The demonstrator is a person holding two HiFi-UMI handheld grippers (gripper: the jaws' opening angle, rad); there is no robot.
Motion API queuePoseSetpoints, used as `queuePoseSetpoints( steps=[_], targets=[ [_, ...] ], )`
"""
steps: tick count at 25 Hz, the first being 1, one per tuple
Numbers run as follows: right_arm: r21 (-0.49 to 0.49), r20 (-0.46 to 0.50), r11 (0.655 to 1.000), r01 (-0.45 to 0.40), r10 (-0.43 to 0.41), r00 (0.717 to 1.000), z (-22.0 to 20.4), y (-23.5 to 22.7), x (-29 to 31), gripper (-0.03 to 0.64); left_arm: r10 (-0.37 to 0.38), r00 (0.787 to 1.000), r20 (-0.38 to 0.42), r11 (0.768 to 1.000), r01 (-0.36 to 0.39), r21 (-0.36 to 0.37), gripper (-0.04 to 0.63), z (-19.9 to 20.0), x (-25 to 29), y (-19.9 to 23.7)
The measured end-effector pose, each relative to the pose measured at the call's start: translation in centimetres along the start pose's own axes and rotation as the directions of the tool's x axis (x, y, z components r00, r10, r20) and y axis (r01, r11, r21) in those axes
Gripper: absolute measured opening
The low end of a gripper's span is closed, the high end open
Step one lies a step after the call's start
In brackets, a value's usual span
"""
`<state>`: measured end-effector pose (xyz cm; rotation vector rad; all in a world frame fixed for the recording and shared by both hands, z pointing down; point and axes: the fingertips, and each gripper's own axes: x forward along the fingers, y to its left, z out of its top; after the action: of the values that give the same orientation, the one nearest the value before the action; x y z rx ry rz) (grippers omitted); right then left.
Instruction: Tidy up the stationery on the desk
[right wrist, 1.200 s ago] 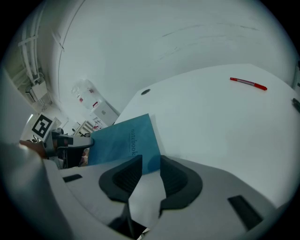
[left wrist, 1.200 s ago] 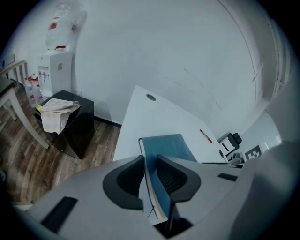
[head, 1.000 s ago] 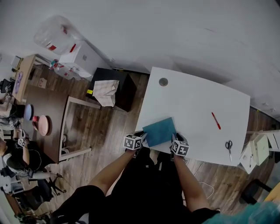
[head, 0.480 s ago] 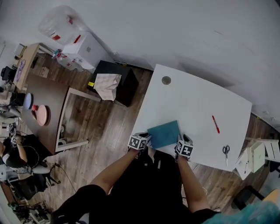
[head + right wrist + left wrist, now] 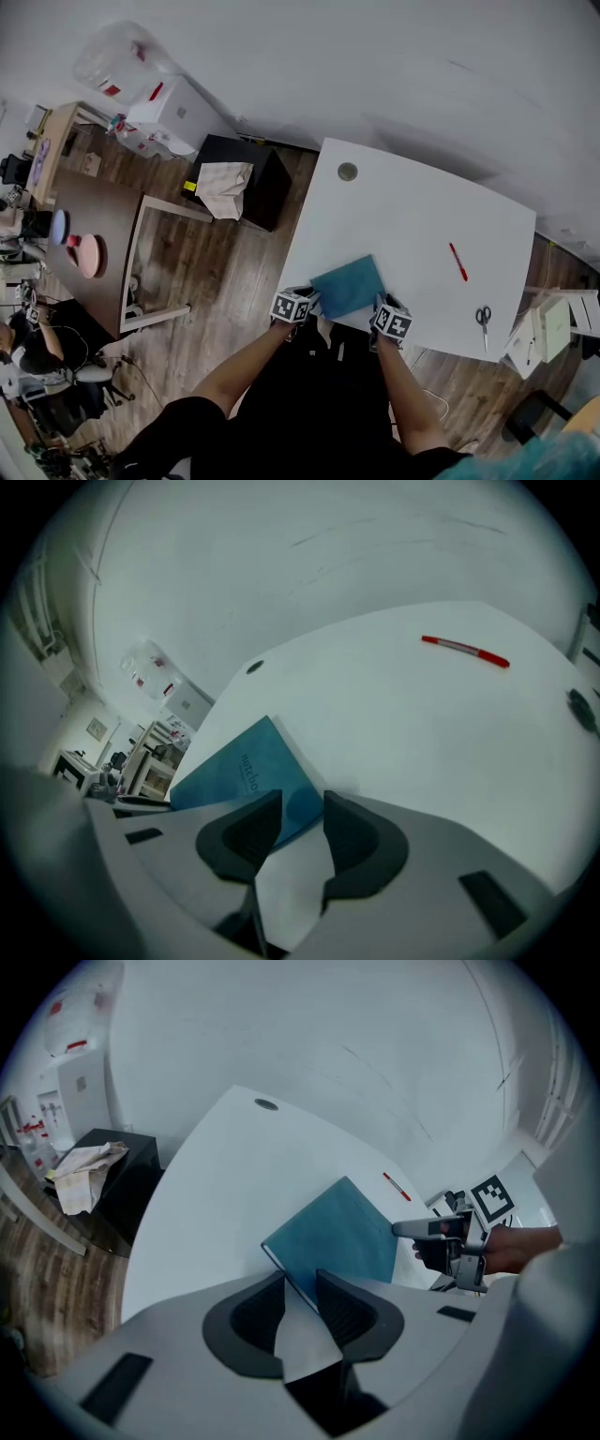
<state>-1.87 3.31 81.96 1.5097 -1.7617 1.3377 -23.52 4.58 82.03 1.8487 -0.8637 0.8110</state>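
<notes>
A teal notebook [image 5: 347, 286] lies flat on the white desk [image 5: 412, 216], close to its front edge. My left gripper [image 5: 298, 302] is at the notebook's near left corner. In the left gripper view the notebook's [image 5: 342, 1237] edge runs in between the jaws of that gripper [image 5: 300, 1283]. These jaws have just been opening and a gap shows beside the cover. My right gripper [image 5: 384, 314] is at the near right corner. The notebook's [image 5: 239, 775] corner lies between the right gripper's [image 5: 302, 803] jaws, which have also just been opening and do not press on it.
A red pen [image 5: 457, 262] lies at the desk's right. Scissors [image 5: 484, 316] sit near the right front corner. A round cable hole [image 5: 348, 172] is at the far left corner. On the floor to the left stands a black cabinet [image 5: 253, 183] with a cloth on it.
The head camera has shifted a little. Both grippers stay at the notebook's near corners, and the notebook lies in about the same place on the desk.
</notes>
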Motion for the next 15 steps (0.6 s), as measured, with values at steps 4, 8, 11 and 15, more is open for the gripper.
queuePoseSetpoints(
  steps=[4,8,11,15],
  targets=[
    [-0.065,0.037,0.998,-0.007,0.009,0.999,3.1,0.3,0.9,0.144,-0.049,0.997,-0.061,0.995,0.054,0.081,0.118,-1.2,0.1,-1.3],
    [-0.094,0.031,0.995,-0.029,0.032,0.999,6.1,0.4,3.5,0.144,-0.102,0.985,-0.139,0.983,0.121,0.141,0.118,-2.9,0.7,-3.1],
    [-0.141,0.008,0.990,-0.031,0.032,0.999,7.4,0.6,4.3,0.144,-0.115,0.981,-0.154,0.980,0.137,0.143,0.118,-3.5,1.0,-4.3],
    [-0.190,-0.007,0.981,-0.043,0.043,0.999,6.9,0.9,3.8,0.144,-0.119,0.983,-0.138,0.986,0.133,0.098,0.117,-4.0,0.9,-4.3]
  ],
)
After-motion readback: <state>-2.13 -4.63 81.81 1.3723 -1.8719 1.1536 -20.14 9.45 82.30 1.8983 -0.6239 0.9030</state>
